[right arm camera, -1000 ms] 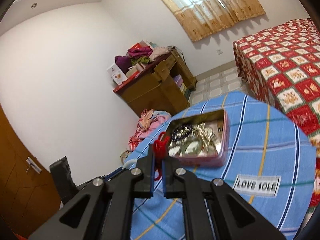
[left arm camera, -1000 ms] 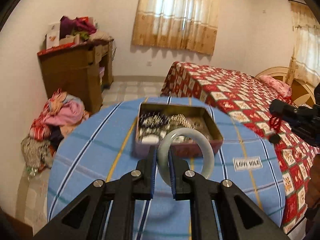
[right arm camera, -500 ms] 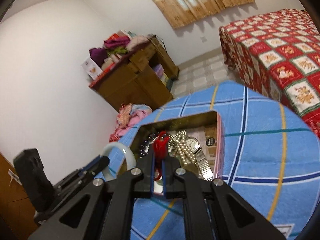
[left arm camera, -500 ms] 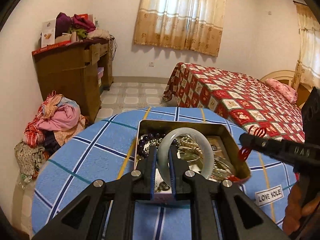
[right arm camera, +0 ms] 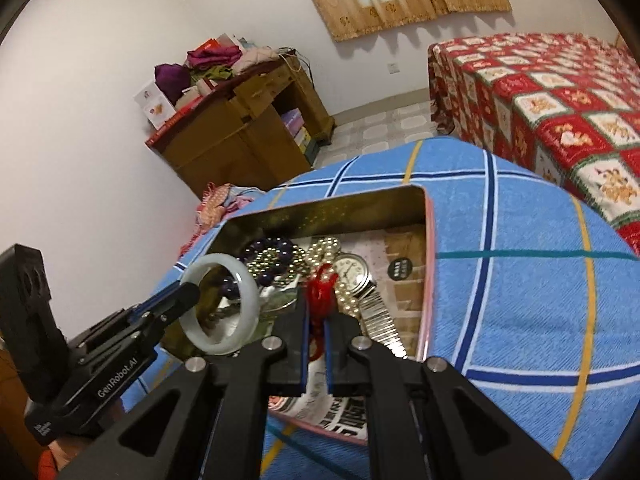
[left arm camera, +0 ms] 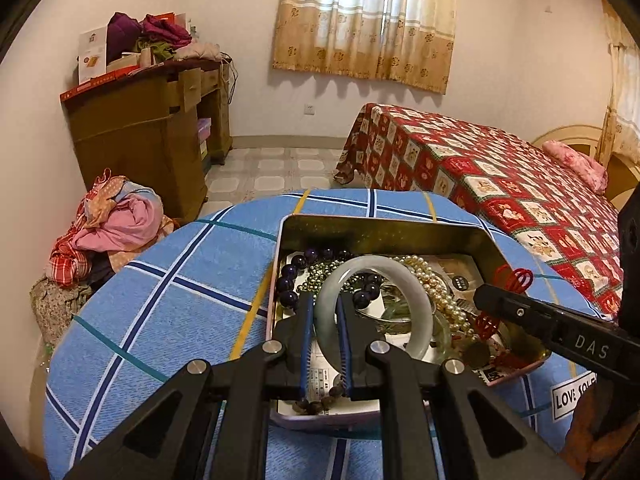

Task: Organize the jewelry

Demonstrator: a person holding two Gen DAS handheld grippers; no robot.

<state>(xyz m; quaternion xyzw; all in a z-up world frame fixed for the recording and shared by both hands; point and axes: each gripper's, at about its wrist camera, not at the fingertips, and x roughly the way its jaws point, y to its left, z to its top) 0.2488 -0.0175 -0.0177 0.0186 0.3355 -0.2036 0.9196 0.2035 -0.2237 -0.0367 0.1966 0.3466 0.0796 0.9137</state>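
— Two tools, both over the tin (left arm camera: 384, 230)? What is each one carrying?

— Yes. The left tool (left arm camera: 323, 312) pinches a pale jade bangle (left arm camera: 416, 292) by its rim, the ring standing upright above the tin's left half. The right tool (right arm camera: 316, 322) is pressed together on a small red knotted ornament (right arm camera: 320, 288), which pokes up between its blue pads.

— Where does the tin sit?

— On a round bench (left arm camera: 168, 288) covered in blue cloth with dark blue, white, yellow and teal lines. A white label with black lettering (left arm camera: 574, 396) lies on the cloth just beside the tin's near right corner.

— What is inside?

— Several pieces, all tangled. Dark purple beads (left arm camera: 290, 276) along the left wall, a heap of small gold-coloured beads (right arm camera: 276, 266) next to them, a strand of pearls (left arm camera: 430, 276) toward the middle, and a wristwatch with a metal band (right arm camera: 360, 280) to the right. Printed paper lines the bottom (right arm camera: 400, 248).

— Do the two tools touch?

— No. From the left view the right tool comes in from the right edge, its tip over the tin's right side, with the red ornament (left arm camera: 516, 280) above and below its tip. From the right view the left tool (right arm camera: 188, 294) comes in from the lower left, holding the bangle (right arm camera: 248, 292) over the tin's left rim.

— And behind?

— A bed (left arm camera: 500, 184) with a red patchwork cover, a brown cabinet (left arm camera: 152, 144) piled with clothes, and curtains (left arm camera: 368, 20).
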